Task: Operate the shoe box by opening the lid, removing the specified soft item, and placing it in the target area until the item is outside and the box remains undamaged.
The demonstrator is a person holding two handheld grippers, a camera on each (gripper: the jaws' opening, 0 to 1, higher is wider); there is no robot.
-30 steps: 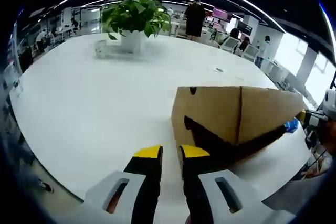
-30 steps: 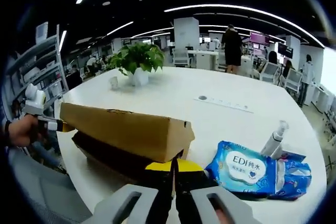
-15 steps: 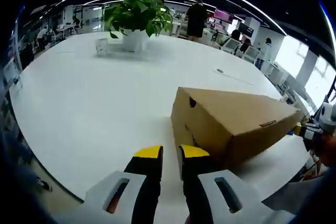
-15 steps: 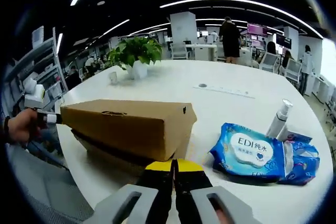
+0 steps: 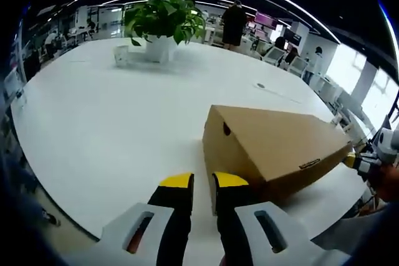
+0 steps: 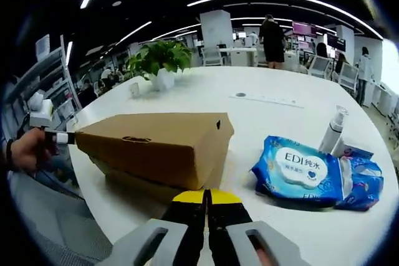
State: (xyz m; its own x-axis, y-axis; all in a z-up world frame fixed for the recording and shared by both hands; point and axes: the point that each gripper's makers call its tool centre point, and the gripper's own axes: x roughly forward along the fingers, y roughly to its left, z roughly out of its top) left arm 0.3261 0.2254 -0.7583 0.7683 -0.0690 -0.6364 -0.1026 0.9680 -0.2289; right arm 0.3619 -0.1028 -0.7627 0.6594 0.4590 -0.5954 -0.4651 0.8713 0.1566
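Observation:
A brown cardboard shoe box [image 5: 274,147] lies on the white table [image 5: 93,123], its lid down over the base. My left gripper [image 5: 204,182] sits at the box's near corner, jaws a narrow gap apart with nothing between them. My right gripper [image 5: 365,161], held by a hand, touches the far end of the box. In the right gripper view the box [image 6: 156,144] lies just beyond my right gripper [image 6: 206,196], whose yellow-tipped jaws are pressed together. My left gripper [image 6: 53,136] meets the lid's far end there. A blue wet-wipes pack [image 6: 299,172] lies right of the box.
A white spray bottle [image 6: 330,132] stands behind the wipes pack. A potted plant [image 5: 163,23] and a small glass [image 5: 120,56] stand far back on the table. The table's rounded edge runs close below both grippers. People stand in the office behind.
The lid, raised a second ago with the dark inside of the box showing, has come down onto the base. Both grippers stay at the box's ends.

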